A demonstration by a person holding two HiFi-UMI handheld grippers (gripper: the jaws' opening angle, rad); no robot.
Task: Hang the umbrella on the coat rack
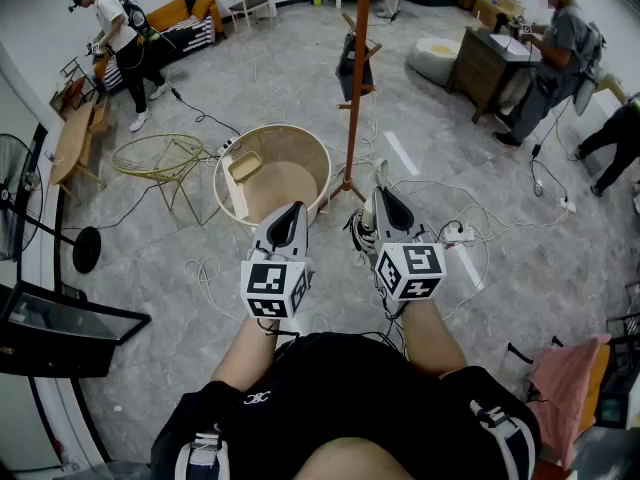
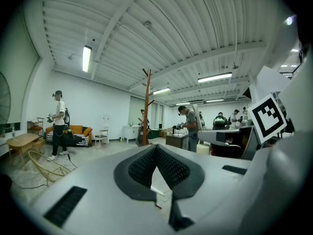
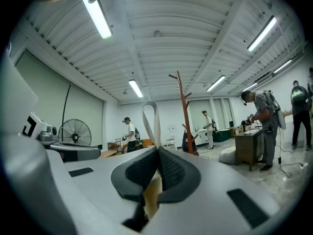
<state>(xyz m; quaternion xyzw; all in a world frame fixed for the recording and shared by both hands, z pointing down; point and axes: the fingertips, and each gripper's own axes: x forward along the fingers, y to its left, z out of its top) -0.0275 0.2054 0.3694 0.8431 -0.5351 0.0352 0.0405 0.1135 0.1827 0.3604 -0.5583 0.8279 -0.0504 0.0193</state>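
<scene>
Right gripper [image 3: 157, 150]: my fingers are pressed together on a pale strap loop [image 3: 150, 121], which stands straight up out of the pinch. I take that for the umbrella's hanging loop. In the head view the loop pokes up past the tips of the right gripper [image 1: 383, 196]. The dark bundle just below and beside them looks like the umbrella [image 1: 358, 232] itself, hanging toward the floor, though I can't make it out sharply.

Left gripper [image 2: 156, 148]: fingers closed tip to tip, nothing between them, only floor and a cable through the gap. From above, the left gripper [image 1: 291, 214] sits level with the right one, just beside it.

Now the coat rack [image 1: 352, 98]. Its pole rises from the floor ahead of me, lined up between my two grippers and closer to the right one. In the right gripper view the rack stands a little right of the loop and well apart from it. The pole is upright, parallel to the loop, with pegs slanting upward. A dark item [image 1: 353, 68] hangs partway up the pole. A round wooden tub [image 1: 270, 173] sits on the floor left of the base.

The right hand holds the loop and is nearer, so I judge the job is its to do: forward and up, then the loop down over a free peg. The loop is narrow, so lining it up will be the fiddly part.
</scene>
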